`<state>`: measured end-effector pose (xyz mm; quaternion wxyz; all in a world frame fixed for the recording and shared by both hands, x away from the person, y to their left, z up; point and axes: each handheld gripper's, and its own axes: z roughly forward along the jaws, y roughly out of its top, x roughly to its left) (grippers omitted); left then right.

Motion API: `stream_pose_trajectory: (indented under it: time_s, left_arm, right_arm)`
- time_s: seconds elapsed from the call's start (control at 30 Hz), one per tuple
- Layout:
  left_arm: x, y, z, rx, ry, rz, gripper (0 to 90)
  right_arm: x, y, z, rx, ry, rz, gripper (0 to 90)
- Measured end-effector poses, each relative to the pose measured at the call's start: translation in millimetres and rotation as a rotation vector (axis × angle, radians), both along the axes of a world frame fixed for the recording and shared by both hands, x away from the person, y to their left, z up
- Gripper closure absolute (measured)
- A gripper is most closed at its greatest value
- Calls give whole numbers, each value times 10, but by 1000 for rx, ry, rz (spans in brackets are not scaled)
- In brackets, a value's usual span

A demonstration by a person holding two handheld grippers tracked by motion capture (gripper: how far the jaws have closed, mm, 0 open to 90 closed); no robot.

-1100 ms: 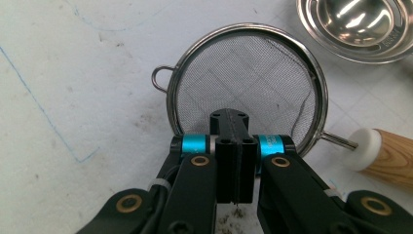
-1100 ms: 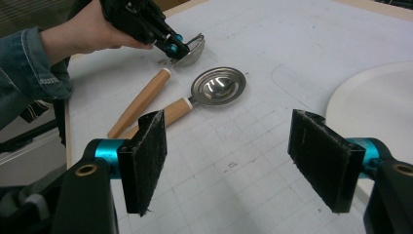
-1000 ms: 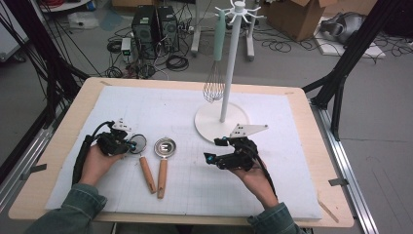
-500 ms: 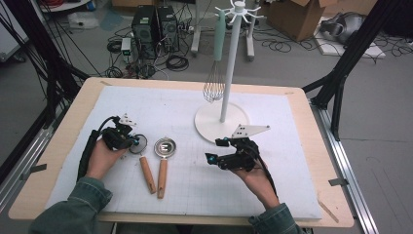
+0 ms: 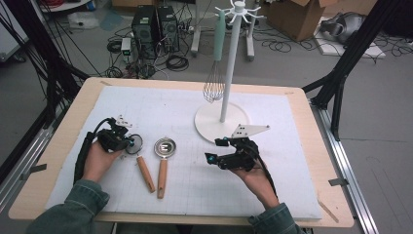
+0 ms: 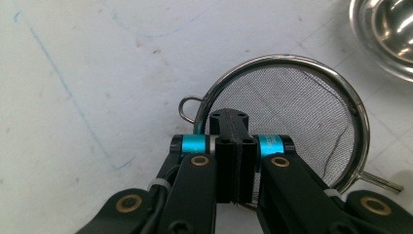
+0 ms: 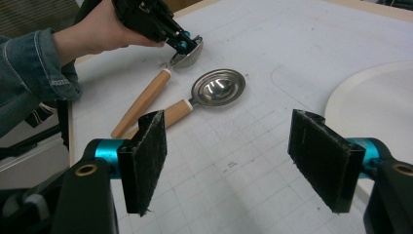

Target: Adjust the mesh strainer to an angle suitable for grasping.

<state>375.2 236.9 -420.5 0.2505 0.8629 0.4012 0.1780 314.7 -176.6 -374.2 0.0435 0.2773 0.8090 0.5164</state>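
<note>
A mesh strainer [image 6: 292, 122] with a wooden handle lies left of centre on the white mat [image 5: 272, 195]. My left gripper [image 6: 233, 146] is shut on its near rim by the small wire loop. In the right gripper view the strainer [image 7: 187, 53] sits tipped up under the left gripper [image 7: 182, 44], with its handle resting on the mat. Beside the strainer [image 5: 135, 143] lies a steel scoop [image 5: 165, 147] with a wooden handle. My right gripper [image 5: 212, 151] rests right of centre. The right gripper [image 7: 234, 161] stands open over bare mat, pointing at the scoop [image 7: 218, 87].
A white stand [image 5: 221, 122] with a round base and a tall pole rises at the back centre, and a whisk [image 5: 214, 85] with a mint handle hangs from it. The base [image 7: 375, 102] is close to my right gripper's right side. Black frame posts flank the table.
My left gripper has shifted slightly at the strainer's rim. The right hand has not moved.
</note>
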Motion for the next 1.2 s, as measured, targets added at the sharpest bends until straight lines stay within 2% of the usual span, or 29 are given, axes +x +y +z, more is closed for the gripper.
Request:
stream_pose_trajectory:
  time_s: [0.17, 0.33, 0.5, 0.8, 1.2]
  left_arm:
    - [-31, 95, 6, 17, -8, 27, 897]
    - [-83, 208, -6, 11, -10, 55, 897]
    - [-127, 284, -3, 25, -12, 76, 897]
    - [-210, 464, 11, 49, -1, 98, 897]
    - [-326, 616, 21, 63, 14, 117, 897]
  right_arm:
    - [8, 18, -11, -1, 4, 5, 297]
    - [20, 41, -25, 0, 8, 10, 298]
    - [26, 67, -35, -5, 15, 12, 297]
    - [41, 99, -52, -5, 17, 19, 297]
    - [56, 127, -70, -5, 26, 18, 297]
